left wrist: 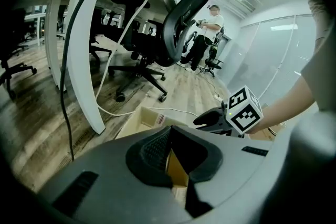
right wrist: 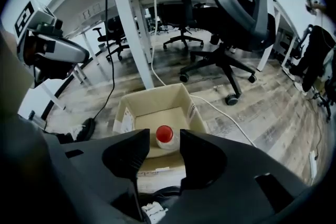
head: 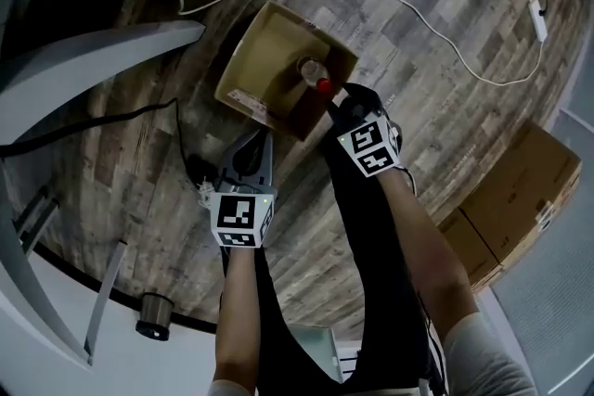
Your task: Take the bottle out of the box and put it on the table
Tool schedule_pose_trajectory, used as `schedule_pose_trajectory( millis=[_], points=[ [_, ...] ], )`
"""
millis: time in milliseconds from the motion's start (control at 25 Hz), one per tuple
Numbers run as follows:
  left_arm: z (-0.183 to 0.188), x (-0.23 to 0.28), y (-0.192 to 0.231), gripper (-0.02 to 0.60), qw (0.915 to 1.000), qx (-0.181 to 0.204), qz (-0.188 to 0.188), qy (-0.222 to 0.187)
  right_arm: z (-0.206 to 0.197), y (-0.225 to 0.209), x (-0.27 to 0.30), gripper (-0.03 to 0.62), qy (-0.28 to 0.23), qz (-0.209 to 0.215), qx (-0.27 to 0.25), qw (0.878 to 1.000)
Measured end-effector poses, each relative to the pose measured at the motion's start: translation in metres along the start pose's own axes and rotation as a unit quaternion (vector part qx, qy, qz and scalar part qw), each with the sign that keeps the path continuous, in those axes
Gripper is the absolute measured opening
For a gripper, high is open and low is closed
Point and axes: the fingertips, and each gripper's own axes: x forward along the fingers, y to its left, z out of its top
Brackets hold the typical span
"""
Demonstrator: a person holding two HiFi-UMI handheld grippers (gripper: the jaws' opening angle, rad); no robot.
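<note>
An open cardboard box [head: 255,60] stands on the wood floor. Inside it a clear bottle [head: 314,74] with a red cap stands upright by the near right wall. My right gripper [head: 336,103] hangs just over that wall, right beside the cap. In the right gripper view my right gripper [right wrist: 165,136] is open, and the bottle [right wrist: 166,145] shows in the gap between the jaws, below them, inside the box [right wrist: 152,99]. My left gripper [head: 252,144] hovers short of the box's near side. My left gripper [left wrist: 169,128] has its tips together, with only cardboard visible beyond them.
A white cable [head: 418,14] runs across the floor to a power strip [head: 537,19]. Closed cardboard boxes [head: 510,190] sit at the right. White desk legs [head: 93,60] and a black cable [head: 111,121] lie to the left. An office chair [right wrist: 247,2] stands behind the box.
</note>
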Motion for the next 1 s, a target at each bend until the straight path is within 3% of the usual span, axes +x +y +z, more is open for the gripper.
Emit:
schedule_pose_trajectory(
  millis=[440,520,1000],
  points=[
    [-0.016,0.015,-0.003,0.015,0.9982,0.048,-0.036,0.001,-0.001,0.005,0.059,0.215,0.038,-0.002,-0.067,0.997],
    [-0.014,0.014,-0.002,0.015,0.9975,0.055,-0.044,0.0,-0.002,0.004,0.06,0.184,0.038,-0.014,-0.073,0.997],
    [0.032,-0.027,0.016,0.015,0.9921,0.107,-0.064,0.011,0.032,0.021,0.01,0.181,0.022,-0.041,-0.036,0.998]
  ],
)
